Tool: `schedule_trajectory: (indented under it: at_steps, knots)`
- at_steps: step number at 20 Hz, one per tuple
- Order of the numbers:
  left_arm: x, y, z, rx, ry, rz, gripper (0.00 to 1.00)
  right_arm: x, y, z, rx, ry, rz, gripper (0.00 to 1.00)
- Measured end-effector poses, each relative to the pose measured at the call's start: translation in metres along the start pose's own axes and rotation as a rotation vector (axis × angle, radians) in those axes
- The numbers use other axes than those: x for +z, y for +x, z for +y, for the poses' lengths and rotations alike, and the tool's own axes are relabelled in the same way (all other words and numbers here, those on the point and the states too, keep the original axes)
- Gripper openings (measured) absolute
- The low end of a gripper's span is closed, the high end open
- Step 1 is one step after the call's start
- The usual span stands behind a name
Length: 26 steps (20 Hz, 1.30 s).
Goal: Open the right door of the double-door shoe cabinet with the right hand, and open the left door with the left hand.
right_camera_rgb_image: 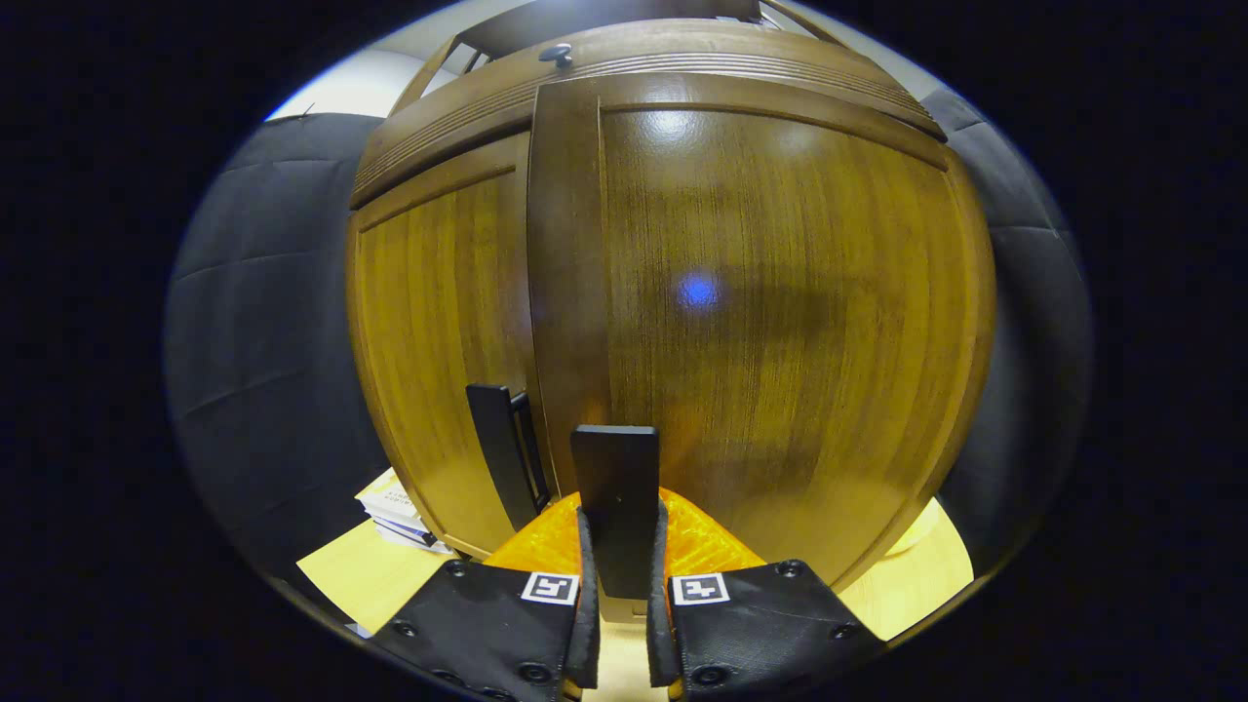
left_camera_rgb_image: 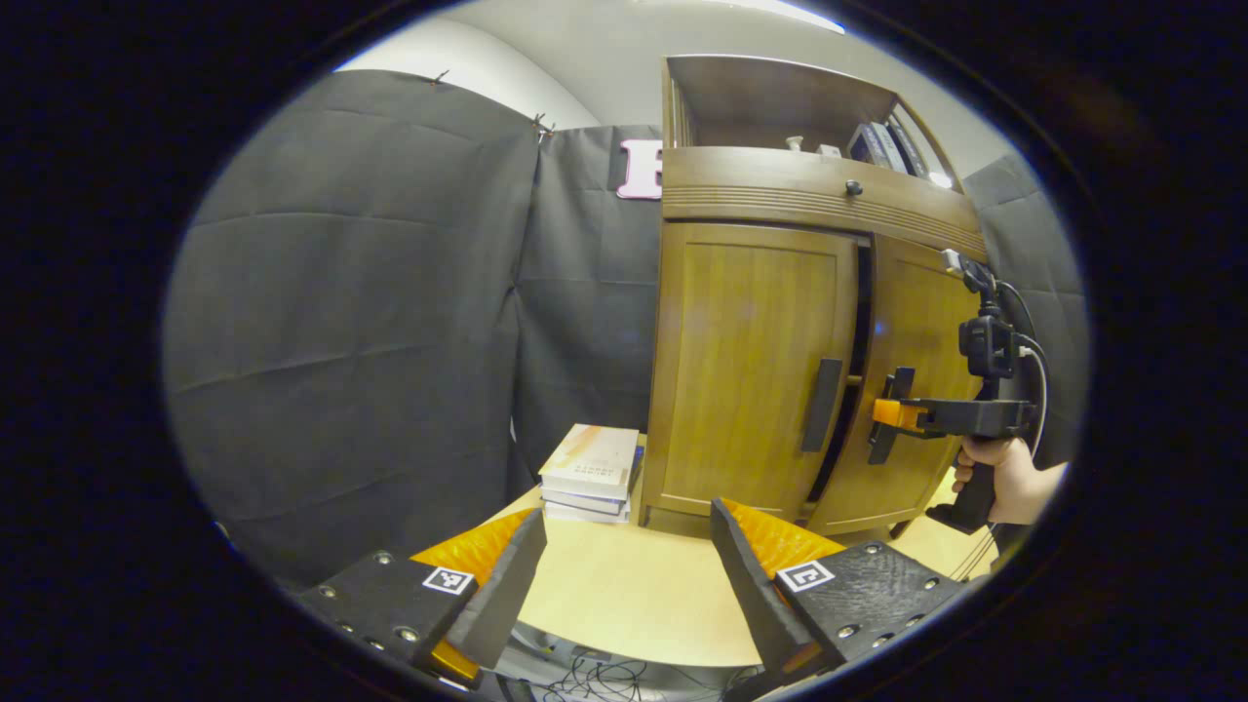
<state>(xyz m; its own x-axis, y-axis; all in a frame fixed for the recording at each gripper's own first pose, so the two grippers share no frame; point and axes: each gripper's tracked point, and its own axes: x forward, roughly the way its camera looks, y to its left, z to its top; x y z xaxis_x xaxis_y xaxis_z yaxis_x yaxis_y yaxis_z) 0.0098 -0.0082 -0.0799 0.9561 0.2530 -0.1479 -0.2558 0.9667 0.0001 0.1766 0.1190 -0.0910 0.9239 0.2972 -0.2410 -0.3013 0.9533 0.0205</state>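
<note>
1. Shoe cabinet is stood on worktop; rigid wooden doors, presumably hinge-swung.
2. Right claw is pinched on right door handle, the proper hold.
3. Left claw is spread, apart from left door handle.

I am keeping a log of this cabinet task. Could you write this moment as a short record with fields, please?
right gripper: shut on the right door handle
left gripper: open, holding nothing, back from the cabinet
right door: slightly ajar, a dark gap beside it
left door: closed, its handle untouched
table: a stack of books lies left of the cabinet
top shelf: a few books
</note>
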Motion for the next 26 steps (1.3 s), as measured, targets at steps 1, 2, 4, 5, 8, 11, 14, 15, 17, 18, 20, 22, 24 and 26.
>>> schedule_trajectory:
  at_steps: [1, 2, 4, 5, 8, 11, 14, 15, 17, 18, 20, 22, 24, 26]
  knots:
    - [-0.001, -0.001, -0.001, -0.009, -0.001, 0.002, 0.98, -0.001, -0.006, 0.000, -0.001, 0.000, -0.003, 0.20]
    - [0.000, -0.002, -0.001, -0.019, -0.003, 0.004, 0.98, -0.003, -0.012, -0.001, -0.001, 0.000, -0.004, 0.20]
    - [-0.003, -0.006, -0.001, -0.040, -0.005, 0.007, 0.99, -0.005, -0.023, -0.002, 0.001, -0.003, -0.007, 0.20]
    - [-0.005, -0.006, 0.000, -0.051, -0.005, 0.009, 0.99, -0.006, -0.028, -0.003, 0.000, -0.003, -0.006, 0.20]
    - [-0.003, -0.010, -0.003, -0.085, 0.004, 0.000, 0.98, -0.012, -0.045, -0.006, -0.004, -0.004, -0.003, 0.20]
    - [-0.004, -0.016, -0.006, -0.127, 0.011, -0.008, 0.98, -0.015, -0.060, -0.011, -0.020, 0.001, -0.005, 0.20]
    - [-0.006, -0.020, -0.008, -0.169, 0.022, -0.005, 0.98, -0.019, -0.077, -0.017, -0.046, 0.007, -0.008, 0.20]
    - [-0.008, -0.021, -0.009, -0.183, 0.025, -0.005, 0.98, -0.020, -0.082, -0.020, -0.053, 0.010, -0.008, 0.20]
    - [-0.008, -0.024, -0.010, -0.208, 0.030, -0.008, 0.98, -0.022, -0.093, -0.023, -0.066, 0.014, -0.008, 0.20]
    - [-0.007, -0.025, -0.011, -0.220, 0.031, -0.011, 0.98, -0.024, -0.098, -0.025, -0.075, 0.016, -0.008, 0.20]
    - [-0.008, -0.027, -0.013, -0.246, 0.035, -0.014, 0.98, -0.027, -0.109, -0.032, -0.093, 0.019, -0.010, 0.20]
    - [-0.009, -0.030, -0.014, -0.271, 0.043, -0.015, 0.98, -0.030, -0.118, -0.038, -0.112, 0.023, -0.011, 0.20]
    - [-0.010, -0.029, -0.017, -0.298, 0.046, -0.015, 0.98, -0.034, -0.127, -0.045, -0.131, 0.027, -0.013, 0.20]
    - [-0.011, -0.030, -0.021, -0.325, 0.045, -0.014, 0.98, -0.037, -0.136, -0.053, -0.152, 0.029, -0.017, 0.20]
